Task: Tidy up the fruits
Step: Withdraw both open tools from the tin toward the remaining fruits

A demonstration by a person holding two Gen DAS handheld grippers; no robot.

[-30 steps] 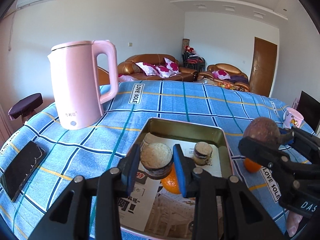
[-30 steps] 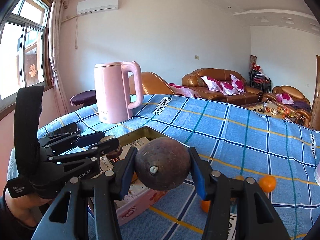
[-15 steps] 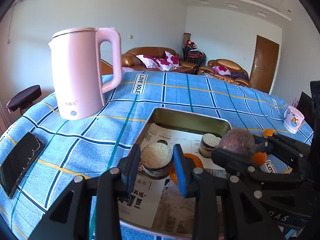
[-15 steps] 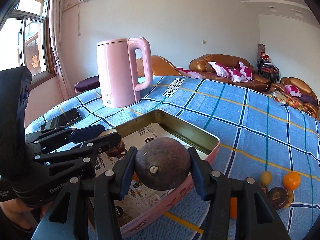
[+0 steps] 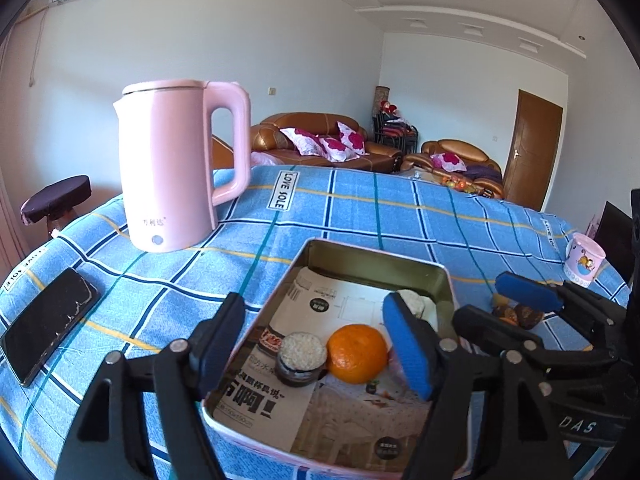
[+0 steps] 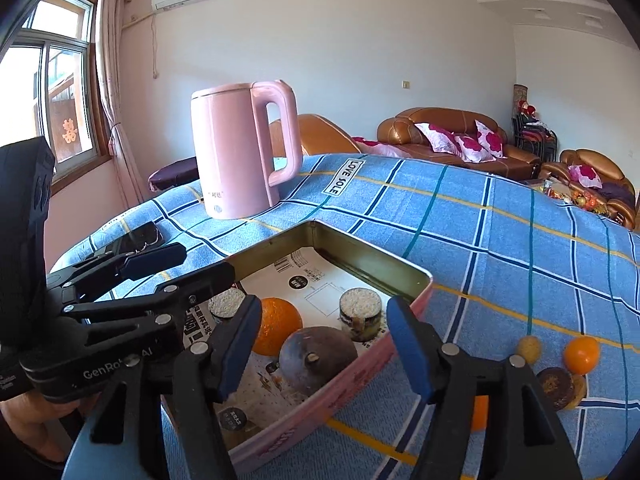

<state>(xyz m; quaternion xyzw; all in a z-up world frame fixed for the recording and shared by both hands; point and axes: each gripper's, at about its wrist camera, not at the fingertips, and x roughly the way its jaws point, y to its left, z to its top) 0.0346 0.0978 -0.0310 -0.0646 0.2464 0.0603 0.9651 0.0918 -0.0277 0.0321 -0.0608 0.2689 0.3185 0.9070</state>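
Two grippers, left gripper (image 5: 316, 344) and right gripper (image 6: 324, 344), gape wide, empty. Only the right wrist view shows the brown fruit (image 6: 318, 360) inside the tin tray (image 6: 372, 256), beside the orange (image 6: 278, 330) and two capped halves (image 6: 360, 312).

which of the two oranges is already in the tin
The larger orange beside the dark round fruit lies inside the tin; the smaller orange sits outside on the tablecloth.

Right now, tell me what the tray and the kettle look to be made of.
Tray: likely thin metal, a tin. Its inner walls show a dull brassy sheen, the outside is painted pink, and printed paper lines the bottom. Kettle: probably plastic outside, matte even pink, moulded handle; a thin metallic rim circles the lid.
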